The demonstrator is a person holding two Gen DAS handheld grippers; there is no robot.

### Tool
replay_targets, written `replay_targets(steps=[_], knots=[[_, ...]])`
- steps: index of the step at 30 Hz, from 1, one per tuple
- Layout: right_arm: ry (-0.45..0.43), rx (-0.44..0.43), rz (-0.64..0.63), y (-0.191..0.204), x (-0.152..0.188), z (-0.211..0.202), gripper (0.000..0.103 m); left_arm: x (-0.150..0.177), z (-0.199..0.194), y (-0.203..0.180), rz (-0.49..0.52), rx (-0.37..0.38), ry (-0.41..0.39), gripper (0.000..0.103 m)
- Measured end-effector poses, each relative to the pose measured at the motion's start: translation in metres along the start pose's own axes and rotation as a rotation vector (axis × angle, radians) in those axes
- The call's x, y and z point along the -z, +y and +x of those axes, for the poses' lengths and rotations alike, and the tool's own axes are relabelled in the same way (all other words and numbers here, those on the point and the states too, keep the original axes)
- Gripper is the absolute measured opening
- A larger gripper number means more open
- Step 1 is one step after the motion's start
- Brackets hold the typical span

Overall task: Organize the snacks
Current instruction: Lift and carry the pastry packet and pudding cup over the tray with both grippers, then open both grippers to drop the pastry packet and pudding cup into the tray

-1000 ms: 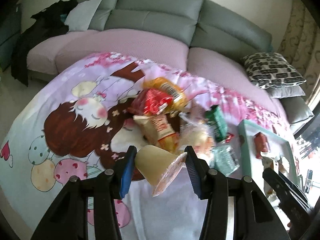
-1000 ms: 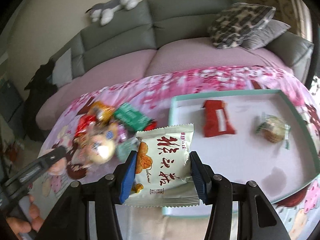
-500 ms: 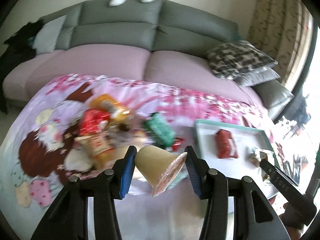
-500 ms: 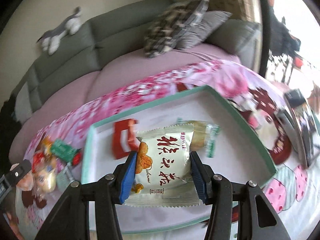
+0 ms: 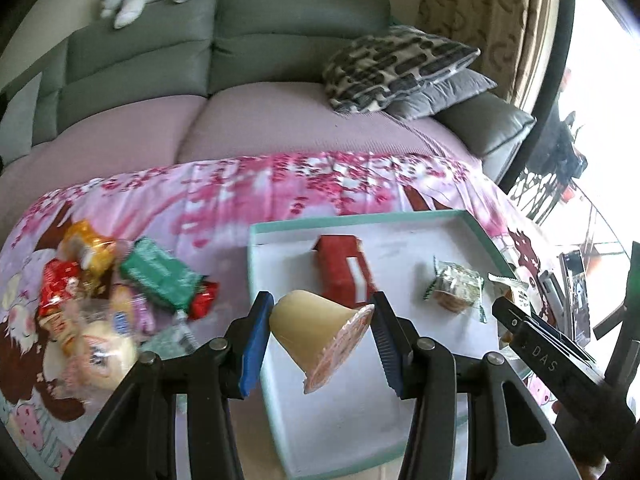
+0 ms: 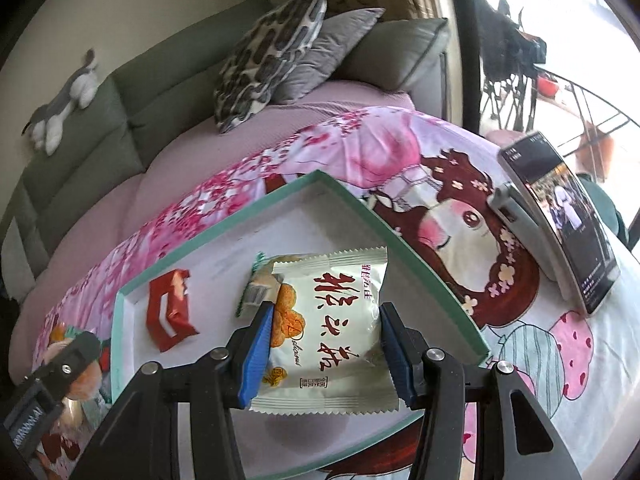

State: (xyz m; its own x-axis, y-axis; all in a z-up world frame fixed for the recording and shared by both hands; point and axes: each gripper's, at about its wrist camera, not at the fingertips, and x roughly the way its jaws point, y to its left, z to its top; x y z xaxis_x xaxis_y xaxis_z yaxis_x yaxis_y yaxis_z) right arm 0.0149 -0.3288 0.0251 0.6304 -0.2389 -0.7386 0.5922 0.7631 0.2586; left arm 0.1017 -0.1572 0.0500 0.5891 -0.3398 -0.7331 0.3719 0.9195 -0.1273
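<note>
My left gripper (image 5: 320, 336) is shut on a yellow jelly cup (image 5: 320, 330) and holds it above the near left part of the teal-rimmed white tray (image 5: 360, 420). My right gripper (image 6: 326, 350) is shut on a white snack packet (image 6: 332, 332) with red writing, above the tray (image 6: 224, 224). In the tray lie a red packet (image 5: 340, 268) and a clear-wrapped biscuit (image 5: 454, 288); both also show in the right wrist view, the red packet (image 6: 168, 312) and the biscuit (image 6: 260, 284). A pile of loose snacks (image 5: 112, 292) lies left of the tray.
A pink cartoon cloth (image 5: 240, 192) covers the table. A phone on a stand (image 6: 560, 220) is right of the tray. A sofa (image 5: 200, 80) with cushions (image 5: 400, 68) lies behind. The right gripper's body (image 5: 560, 368) shows at the right of the left wrist view.
Both grippers have swung right, from over the snack pile to over the tray, each still holding its snack. The right gripper now hangs over the tray's right part.
</note>
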Motion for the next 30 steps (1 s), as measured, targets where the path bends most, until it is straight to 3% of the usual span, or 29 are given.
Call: replay_targets(steps=[12, 30], knots=[[-0.021, 0.060, 0.080, -0.016, -0.003, 0.015, 0.055, 0.003, 0.051, -0.023, 0.031, -0.030, 0.113, 0.051], [0.018, 0.078, 0.059, -0.012, 0.001, 0.022, 0.056, 0.018, 0.071, -0.014, 0.034, -0.066, 0.153, 0.052]])
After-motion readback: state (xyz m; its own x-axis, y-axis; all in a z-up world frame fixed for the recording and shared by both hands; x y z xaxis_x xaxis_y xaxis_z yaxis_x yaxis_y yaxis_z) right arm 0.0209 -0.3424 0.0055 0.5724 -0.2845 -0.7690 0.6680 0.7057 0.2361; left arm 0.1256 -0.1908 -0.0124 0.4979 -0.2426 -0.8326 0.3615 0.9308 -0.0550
